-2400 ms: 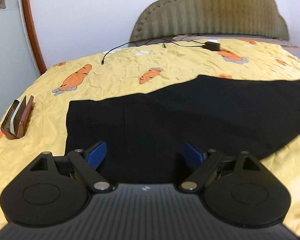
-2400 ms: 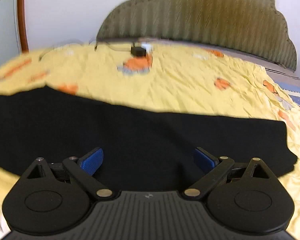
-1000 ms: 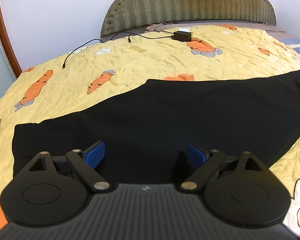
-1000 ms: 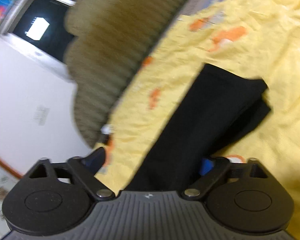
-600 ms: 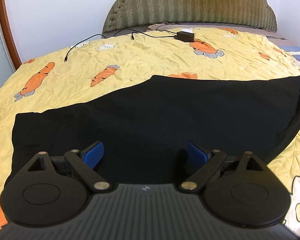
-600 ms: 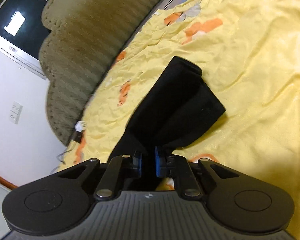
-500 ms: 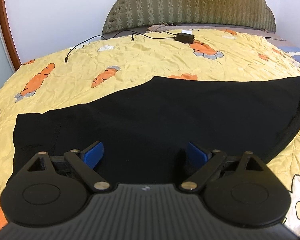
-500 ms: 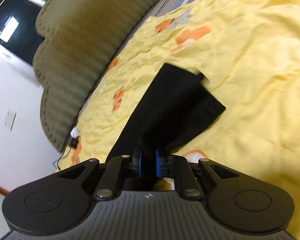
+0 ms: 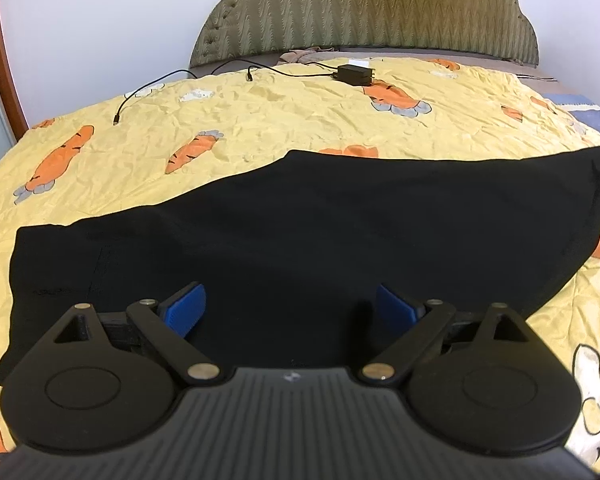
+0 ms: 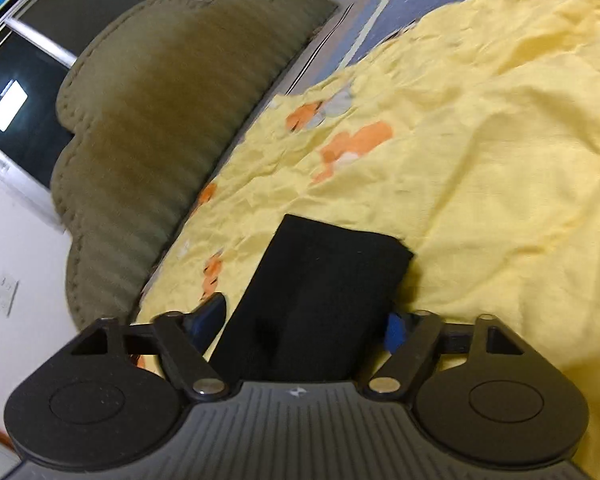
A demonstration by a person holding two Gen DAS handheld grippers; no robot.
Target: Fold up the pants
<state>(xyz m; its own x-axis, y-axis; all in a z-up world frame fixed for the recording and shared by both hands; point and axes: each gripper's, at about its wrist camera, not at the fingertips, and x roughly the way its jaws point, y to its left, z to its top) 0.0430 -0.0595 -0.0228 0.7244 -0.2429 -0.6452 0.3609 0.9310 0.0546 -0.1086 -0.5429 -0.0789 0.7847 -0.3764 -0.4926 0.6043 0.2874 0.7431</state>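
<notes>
While both claws gape | pants (image 9: 320, 220) hem straddled by right claw (image 10: 300, 326)

The plain black cloth pants (image 9: 340, 216) lay on a yellow bedsheet (image 9: 260, 120) printed with orange carrots. The padded headboard (image 9: 364, 8) looked olive-green, perhaps zigzag-patterned. Tool pads (image 9: 186, 308) were blue.

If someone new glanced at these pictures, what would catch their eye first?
Most likely the black pants, spread in a long dark band across the yellow carrot-print bedspread. Next, the blue-padded left tongs gaping open low over the pants, and behind them the olive padded headboard against the white wall.
</notes>
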